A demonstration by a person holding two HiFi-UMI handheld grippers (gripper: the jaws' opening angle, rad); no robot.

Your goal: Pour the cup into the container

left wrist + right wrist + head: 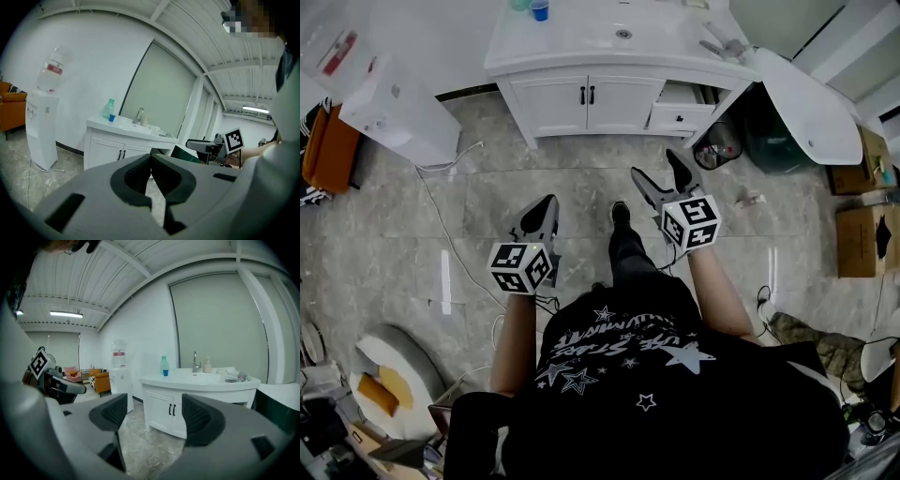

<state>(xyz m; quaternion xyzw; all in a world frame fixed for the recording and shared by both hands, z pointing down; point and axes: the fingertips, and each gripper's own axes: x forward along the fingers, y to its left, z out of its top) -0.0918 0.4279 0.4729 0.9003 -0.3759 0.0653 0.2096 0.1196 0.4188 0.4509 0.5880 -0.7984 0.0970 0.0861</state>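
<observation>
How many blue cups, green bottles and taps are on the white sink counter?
Blue cup: 1
Green bottle: 1
Tap: 1
Total: 3

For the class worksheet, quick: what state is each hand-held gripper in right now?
Left hand-held gripper: closed, jaws together, nothing between them.
Right hand-held gripper: open, empty.

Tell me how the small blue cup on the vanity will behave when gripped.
The blue cup looks small and probably light, so a nudge may tip it. Standing right by the green bottle, it could knock that when pushed.
</observation>
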